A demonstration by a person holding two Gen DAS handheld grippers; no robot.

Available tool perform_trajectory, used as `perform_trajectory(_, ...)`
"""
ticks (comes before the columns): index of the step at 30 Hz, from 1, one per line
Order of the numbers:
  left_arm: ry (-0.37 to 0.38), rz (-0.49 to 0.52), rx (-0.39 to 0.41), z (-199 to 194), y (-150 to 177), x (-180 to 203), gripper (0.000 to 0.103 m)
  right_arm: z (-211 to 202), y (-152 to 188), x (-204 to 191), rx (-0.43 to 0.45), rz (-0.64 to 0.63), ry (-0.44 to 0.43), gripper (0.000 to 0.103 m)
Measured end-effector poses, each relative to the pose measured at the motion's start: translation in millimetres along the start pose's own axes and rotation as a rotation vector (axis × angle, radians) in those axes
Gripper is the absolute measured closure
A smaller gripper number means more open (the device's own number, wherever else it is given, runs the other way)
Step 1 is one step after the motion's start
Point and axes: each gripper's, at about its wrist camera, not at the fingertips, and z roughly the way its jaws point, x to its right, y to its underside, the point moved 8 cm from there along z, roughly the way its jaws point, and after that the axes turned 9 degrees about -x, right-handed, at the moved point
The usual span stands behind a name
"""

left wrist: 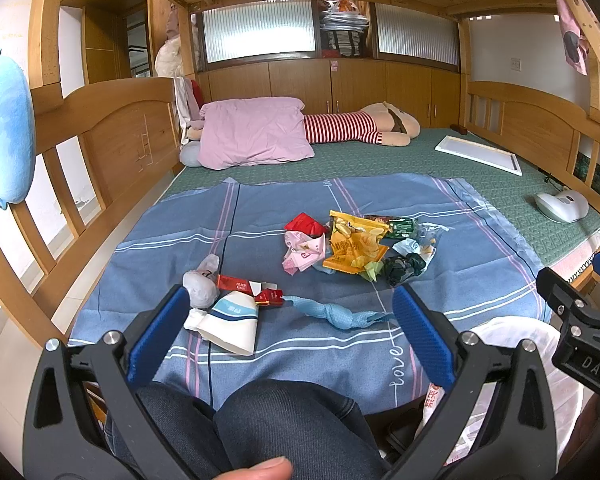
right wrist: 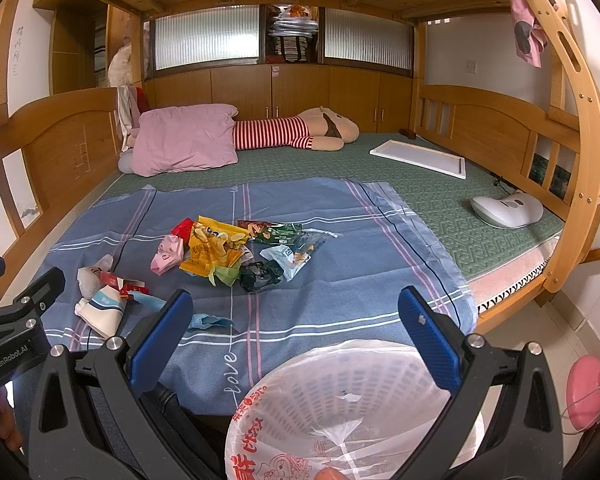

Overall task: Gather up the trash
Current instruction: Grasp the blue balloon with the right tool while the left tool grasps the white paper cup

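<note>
Trash is all sitting on the blue sheet [left wrist: 480, 248] spread over the bed, nothing picked up yet as far as I can tell, so you're at the very start: choosing the first piece.

Both grippers are empty with the jaws wide apart. Your left gripper [left wrist: 292, 332] hovers over the near edge of the sheet, right above your knees, and your right gripper [right wrist: 296, 332] hangs over the lined waste basket [right wrist: 352, 408] that stands on the floor just off the foot of the bed.

Two clusters to deal with. The near one has a flattened paper cup [left wrist: 230, 324], a white wad [left wrist: 199, 289], a red cigarette pack [left wrist: 236, 283] and a twisted blue wrapper [left wrist: 336, 314], which lies between the left gripper's fingers in that view. Farther back there's the yellow chip bag [left wrist: 354, 246], a pink crumpled wrapper [left wrist: 304, 252], a red scrap [left wrist: 304, 224], a dark green wad [left wrist: 404, 266] and some clear plastic bits, all touching or overlapping.

If it were me, I'd take the blue wrapper first with the left: it's closest and apart from the rest. Drop down, close on the fat knotted middle, then swing it right to the basket. The flat cup will probably be fiddly, so grab it by an edge.
</note>
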Motion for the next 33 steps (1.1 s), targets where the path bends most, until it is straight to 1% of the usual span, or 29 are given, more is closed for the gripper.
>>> perform_trajectory(3,0.001,0.001,-0.001,0,0,0,0.002,0,0,0,0.003,-0.001,0.002,0.002)
perform_trajectory(5,0.002,0.002,-0.006,-1,5,-8,0.002,2,1,-6,0.0,-0.003,0.004,0.002)
perform_trajectory(8,0.005,-0.006,-0.019,7,5,-19,0.002,15,7,-12,-0.037,-0.008,0.031,0.002)
perform_trajectory(9,-0.001,-0.022,-0.02,11,7,-31,0.002,20,9,-16,-0.046,-0.016,0.021,0.002)
perform_trajectory(10,-0.016,-0.039,-0.024,19,15,-47,0.002,27,10,-20,-0.064,-0.026,0.015,0.002)
perform_trajectory(12,-0.066,-0.079,-0.058,36,18,-76,0.002,40,12,-29,-0.077,-0.055,0.013,0.002)
perform_trajectory(13,-0.077,-0.117,-0.101,48,23,-100,0.002,44,12,-32,-0.073,-0.069,0.012,0.003)
perform_trajectory(14,-0.083,-0.147,-0.13,56,26,-112,0.002,48,12,-34,-0.071,-0.082,0.007,0.003)
perform_trajectory(16,-0.092,-0.219,-0.176,71,33,-142,0.003,65,12,-54,-0.089,-0.129,-0.028,0.003)
perform_trajectory(17,-0.093,-0.258,-0.188,77,36,-159,0.003,71,13,-59,-0.109,-0.14,-0.042,0.003)
perform_trajectory(18,-0.097,-0.288,-0.195,82,37,-171,0.003,85,15,-71,-0.154,-0.151,-0.076,0.003)
perform_trajectory(19,-0.098,-0.324,-0.2,85,37,-183,0.004,100,17,-85,-0.199,-0.162,-0.132,0.003)
perform_trajectory(20,-0.097,-0.357,-0.204,90,38,-194,0.007,116,20,-99,-0.244,-0.171,-0.171,0.003)
perform_trajectory(21,-0.101,-0.382,-0.212,95,38,-204,0.008,127,21,-107,-0.273,-0.177,-0.182,0.006)
perform_trajectory(22,-0.102,-0.396,-0.219,101,37,-209,0.013,144,24,-122,-0.316,-0.199,-0.196,0.014)
perform_trajectory(23,-0.099,-0.412,-0.231,108,37,-214,0.018,154,26,-132,-0.34,-0.215,-0.207,0.023)
perform_trajectory(24,-0.095,-0.425,-0.244,115,38,-218,0.021,174,28,-149,-0.376,-0.242,-0.204,0.026)
perform_trajectory(25,-0.083,-0.442,-0.267,125,40,-221,0.023,182,28,-156,-0.388,-0.255,-0.202,0.026)
perform_trajectory(27,-0.063,-0.454,-0.303,147,40,-216,0.023,204,30,-175,-0.416,-0.303,-0.197,0.026)
perform_trajectory(30,-0.016,-0.427,-0.363,177,44,-200,0.022,235,37,-193,-0.468,-0.357,-0.177,0.026)
perform_trajectory(32,-0.003,-0.382,-0.4,196,46,-187,0.013,249,43,-197,-0.5,-0.37,-0.164,0.026)
perform_trajectory(33,0.005,-0.361,-0.413,204,47,-182,0.013,254,45,-197,-0.51,-0.376,-0.161,0.026)
